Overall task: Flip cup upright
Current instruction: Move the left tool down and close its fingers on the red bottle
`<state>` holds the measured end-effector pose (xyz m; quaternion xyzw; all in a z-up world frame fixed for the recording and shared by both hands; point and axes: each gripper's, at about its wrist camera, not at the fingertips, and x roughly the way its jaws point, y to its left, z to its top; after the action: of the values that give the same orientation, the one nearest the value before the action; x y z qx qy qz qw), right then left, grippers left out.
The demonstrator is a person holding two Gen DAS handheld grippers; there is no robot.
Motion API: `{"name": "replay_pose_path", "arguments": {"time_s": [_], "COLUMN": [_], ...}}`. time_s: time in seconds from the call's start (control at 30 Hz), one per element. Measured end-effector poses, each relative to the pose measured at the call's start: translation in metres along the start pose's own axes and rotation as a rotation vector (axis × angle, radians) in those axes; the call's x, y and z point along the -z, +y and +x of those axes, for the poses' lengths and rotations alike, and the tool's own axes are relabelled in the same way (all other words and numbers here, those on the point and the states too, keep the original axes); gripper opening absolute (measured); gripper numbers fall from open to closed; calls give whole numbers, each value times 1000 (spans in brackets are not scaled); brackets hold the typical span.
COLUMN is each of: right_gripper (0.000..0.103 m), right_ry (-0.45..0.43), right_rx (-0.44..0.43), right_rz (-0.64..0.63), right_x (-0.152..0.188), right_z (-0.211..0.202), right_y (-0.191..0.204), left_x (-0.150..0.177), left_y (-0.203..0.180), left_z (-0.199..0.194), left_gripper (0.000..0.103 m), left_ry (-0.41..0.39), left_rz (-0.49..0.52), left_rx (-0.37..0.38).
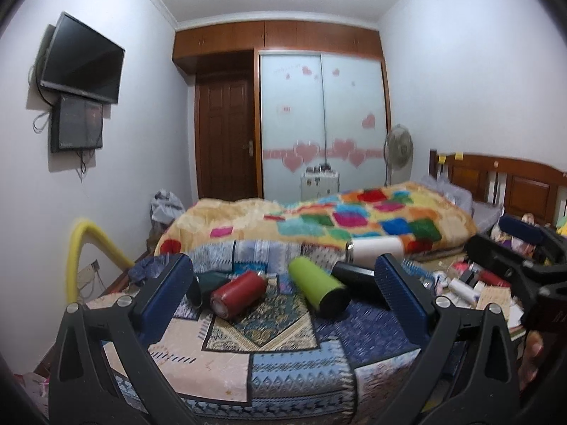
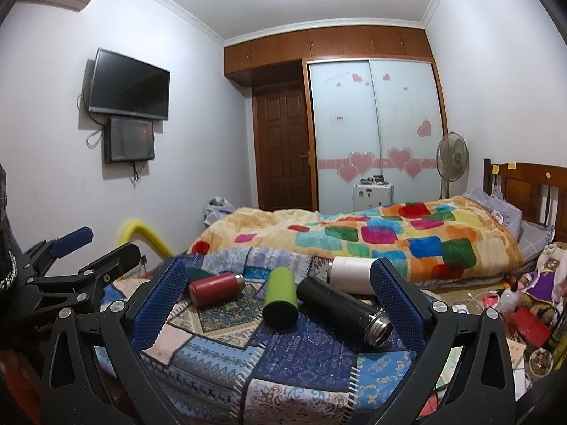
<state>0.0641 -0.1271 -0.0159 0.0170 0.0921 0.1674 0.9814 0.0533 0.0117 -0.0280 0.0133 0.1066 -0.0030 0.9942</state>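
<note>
We hold both grippers wide open and empty over the foot of the bed point(image 2: 301, 364), a judged pre-grasp stance: nothing is pinched yet, and each pair of blue pads frames the cups so we can choose one.

Five cups lie on their sides on the patterned blanket, which is why the task asks for a flip. From the left gripper point(image 1: 283, 294), the red cup point(image 1: 238, 294) lies at about 11 o'clock and the green cup point(image 1: 319, 292) at about 1 o'clock, both between the pads. From the right gripper point(image 2: 280, 301), the black cup point(image 2: 342, 310) lies at about 2 o'clock, its threaded mouth toward us and near the right pad. The white cup point(image 2: 351, 272) lies farther off at 1 o'clock, and a dark teal cup point(image 2: 198, 273) at 10 o'clock, partly hidden.
</note>
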Motion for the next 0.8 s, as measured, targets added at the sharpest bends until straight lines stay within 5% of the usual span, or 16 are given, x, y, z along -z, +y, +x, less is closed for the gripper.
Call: {"name": "replay_pose_path", "arguments": {"time_s": [0.33, 0.7, 0.8], "right_gripper": [103, 103, 103], "right_ry": [143, 246, 262], "right_rx": [13, 37, 37], "right_rz": [-4, 23, 28], "right_x": [26, 48, 52], "right_z": [64, 115, 125], "right_y": [-18, -41, -45], "left_x": [36, 60, 67], "left_y": [40, 72, 82], "left_z": [113, 232, 260], "left_gripper": [102, 68, 66], "left_ry": [248, 484, 539], "left_rz": [-9, 43, 52], "left_rx": [25, 67, 59]}}
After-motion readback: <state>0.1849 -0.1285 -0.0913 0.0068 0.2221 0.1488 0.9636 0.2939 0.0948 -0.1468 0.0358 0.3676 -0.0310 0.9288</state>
